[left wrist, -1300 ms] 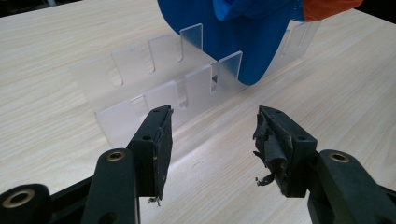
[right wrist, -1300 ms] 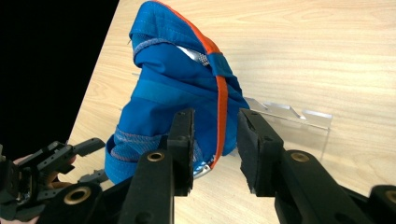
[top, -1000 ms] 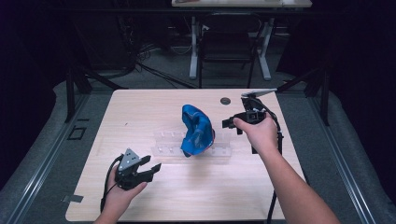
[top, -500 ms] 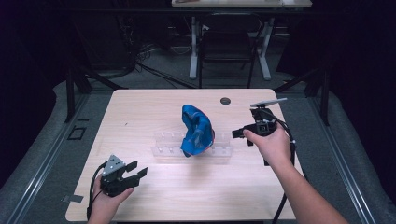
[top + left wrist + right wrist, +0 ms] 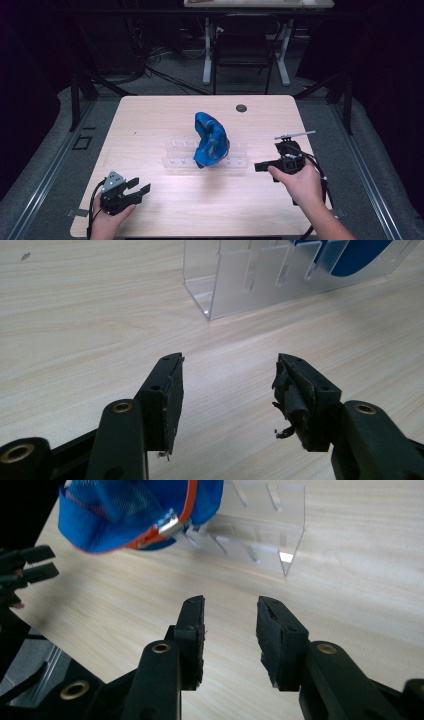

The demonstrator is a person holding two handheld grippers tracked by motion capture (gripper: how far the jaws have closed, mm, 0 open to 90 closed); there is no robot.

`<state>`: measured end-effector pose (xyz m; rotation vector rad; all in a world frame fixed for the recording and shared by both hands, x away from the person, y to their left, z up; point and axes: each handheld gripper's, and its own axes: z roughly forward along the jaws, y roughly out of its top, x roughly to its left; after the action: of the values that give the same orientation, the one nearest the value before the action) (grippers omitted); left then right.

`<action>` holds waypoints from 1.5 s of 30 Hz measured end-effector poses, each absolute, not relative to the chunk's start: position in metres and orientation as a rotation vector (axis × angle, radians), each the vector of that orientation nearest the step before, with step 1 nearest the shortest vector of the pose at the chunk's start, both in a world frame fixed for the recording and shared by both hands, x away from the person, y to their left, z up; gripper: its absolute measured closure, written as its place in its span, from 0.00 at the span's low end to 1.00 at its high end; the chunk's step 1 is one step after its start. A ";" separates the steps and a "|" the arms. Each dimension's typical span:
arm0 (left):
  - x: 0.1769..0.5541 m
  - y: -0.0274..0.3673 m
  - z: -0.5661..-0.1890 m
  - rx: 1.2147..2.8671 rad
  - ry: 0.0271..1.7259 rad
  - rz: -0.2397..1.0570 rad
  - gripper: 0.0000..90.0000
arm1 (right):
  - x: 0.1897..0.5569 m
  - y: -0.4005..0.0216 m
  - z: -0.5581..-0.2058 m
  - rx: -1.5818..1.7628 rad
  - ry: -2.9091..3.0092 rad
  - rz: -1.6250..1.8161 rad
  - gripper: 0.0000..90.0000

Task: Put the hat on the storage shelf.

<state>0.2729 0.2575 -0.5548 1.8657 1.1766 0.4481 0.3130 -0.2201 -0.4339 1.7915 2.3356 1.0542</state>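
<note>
On table centre the blue cap [image 5: 211, 141] sits in clear rack [image 5: 235, 161], while L gripper [image 5: 134, 190] and R gripper [image 5: 261, 166], both apart w/ nothing between, have backed off, R jaws just widened, so placing looks finished.

A dark room with a wooden table

The light wood table [image 5: 150, 120] sits on a grey floor [image 5: 45, 165]. Behind it stand white table legs [image 5: 207, 55] and a dark chair [image 5: 240, 55]. Black cables [image 5: 165, 75] lie on the floor.
</note>
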 end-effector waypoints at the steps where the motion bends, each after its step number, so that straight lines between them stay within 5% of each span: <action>1: 0.273 0.257 -0.555 1.866 1.177 0.448 0.51 | 0.313 -0.220 -0.434 1.791 2.336 1.054 0.71; 27: 0.271 0.251 -0.558 1.905 1.146 0.455 0.53 | 0.279 -0.243 -0.529 1.755 2.139 1.109 0.67; 45: 0.272 0.245 -0.562 1.922 1.129 0.453 0.54 | 0.272 -0.259 -0.547 1.692 2.070 1.145 0.62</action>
<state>0.2715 0.2451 -0.5618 1.9217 1.1292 0.4531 0.2718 -0.2588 -0.5471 1.6917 2.0704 1.1455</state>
